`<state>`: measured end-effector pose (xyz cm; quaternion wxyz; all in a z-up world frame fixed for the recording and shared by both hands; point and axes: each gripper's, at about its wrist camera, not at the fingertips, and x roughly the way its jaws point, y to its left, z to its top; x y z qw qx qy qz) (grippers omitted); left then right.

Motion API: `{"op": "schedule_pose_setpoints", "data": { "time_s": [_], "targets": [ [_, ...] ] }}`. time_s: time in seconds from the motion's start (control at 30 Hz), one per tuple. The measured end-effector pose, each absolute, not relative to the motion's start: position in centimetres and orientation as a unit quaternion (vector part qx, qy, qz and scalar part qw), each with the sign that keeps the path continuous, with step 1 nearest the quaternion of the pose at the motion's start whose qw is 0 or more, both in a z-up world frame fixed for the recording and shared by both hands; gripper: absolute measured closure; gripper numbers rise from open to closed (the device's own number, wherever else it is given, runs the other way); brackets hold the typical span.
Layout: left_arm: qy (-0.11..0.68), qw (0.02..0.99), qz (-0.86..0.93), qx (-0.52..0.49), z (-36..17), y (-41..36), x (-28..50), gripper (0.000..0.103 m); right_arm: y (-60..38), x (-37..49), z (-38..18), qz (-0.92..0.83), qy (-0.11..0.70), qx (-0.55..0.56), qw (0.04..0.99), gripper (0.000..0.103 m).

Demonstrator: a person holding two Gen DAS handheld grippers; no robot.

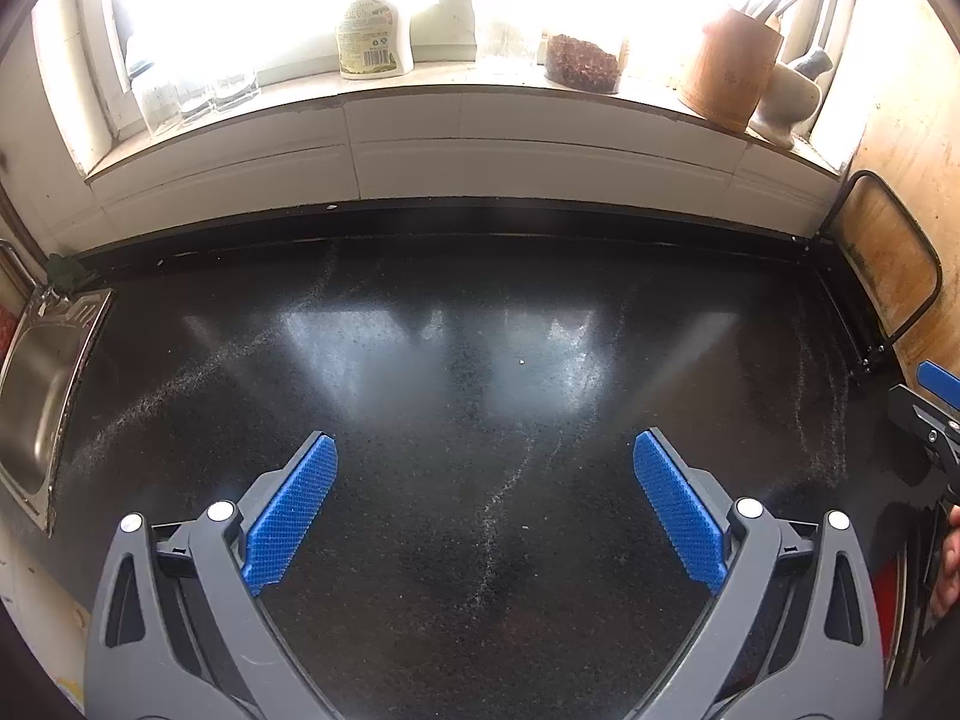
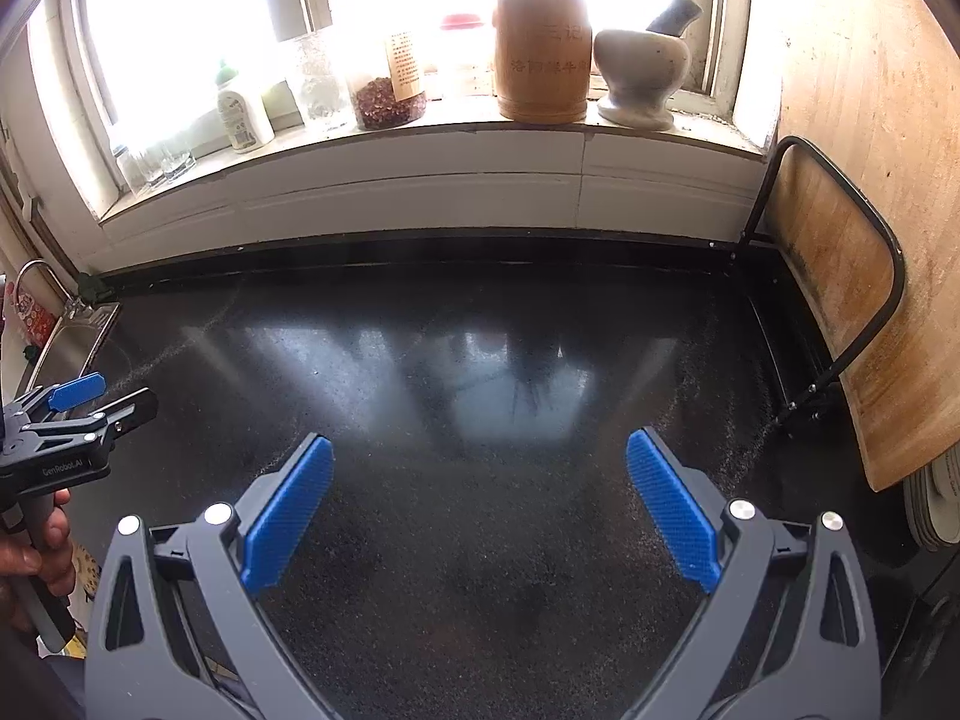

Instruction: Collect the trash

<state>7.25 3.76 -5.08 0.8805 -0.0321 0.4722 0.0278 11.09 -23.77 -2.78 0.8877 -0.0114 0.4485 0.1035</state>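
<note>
Black countertop [image 1: 480, 360]; both grippers [image 1: 485, 450] [image 2: 480, 450] spread, empty.

Both my wrist cameras look forward along my spread jaws, angled down over the dark surface [image 1: 480, 360] toward the bright window sill [image 1: 456, 84]. My left view sits further left, catching the sink [image 1: 36, 396] at its edge. My right view sits closer to the wooden board [image 2: 840, 276]. Both share the sill's brown jar [image 2: 390, 99] and the mortar [image 2: 639, 78].
</note>
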Motion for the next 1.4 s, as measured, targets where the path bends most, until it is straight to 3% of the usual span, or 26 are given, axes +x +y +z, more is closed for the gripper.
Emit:
{"op": "schedule_pose_setpoints", "data": {
  "time_s": [1.4],
  "targets": [
    [0.475,0.879,0.027,-0.033,-5.39,4.41,7.19,0.007,-23.28,11.24,-3.16,0.105,0.454,-0.005,0.885,0.008]
  ]
}}
